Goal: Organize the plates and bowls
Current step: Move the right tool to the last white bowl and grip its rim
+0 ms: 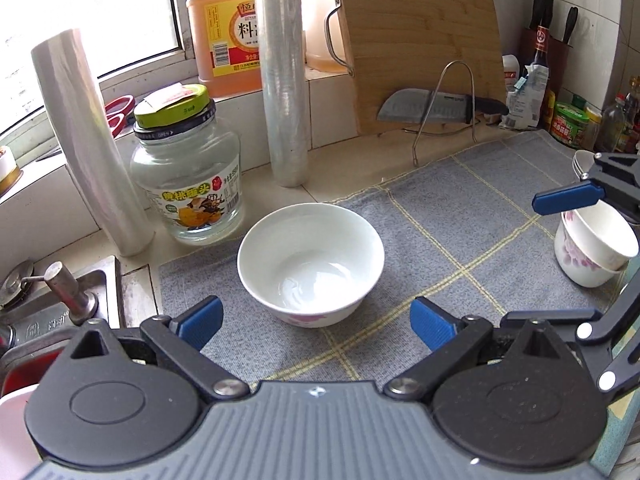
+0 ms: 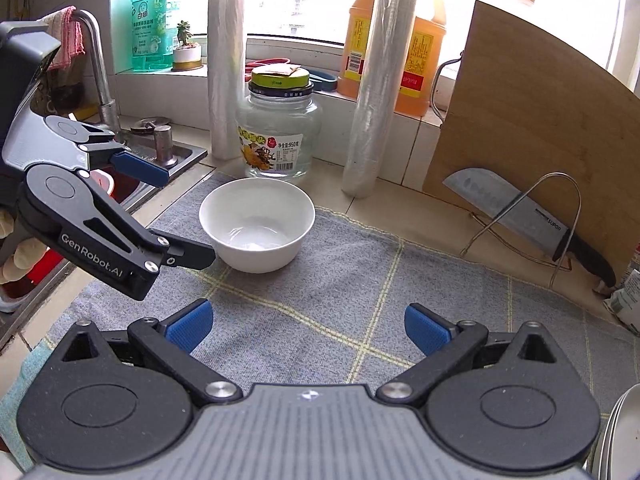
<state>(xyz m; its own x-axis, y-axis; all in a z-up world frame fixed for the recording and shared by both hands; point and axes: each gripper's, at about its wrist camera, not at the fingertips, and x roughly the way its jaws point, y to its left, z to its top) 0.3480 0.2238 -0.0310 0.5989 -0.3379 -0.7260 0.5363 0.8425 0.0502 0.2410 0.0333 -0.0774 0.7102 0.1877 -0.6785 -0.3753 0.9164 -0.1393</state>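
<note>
Bowl sits ahead of left gripper's spread jaws; right gripper likewise spread.

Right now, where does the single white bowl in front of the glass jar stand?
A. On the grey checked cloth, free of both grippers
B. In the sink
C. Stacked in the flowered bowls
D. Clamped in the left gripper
A: the white bowl sits upright on the grey checked cloth, with the left gripper open and short of it.

Left claw spread wide and empty, right claw likewise spread and empty, side by side
</note>
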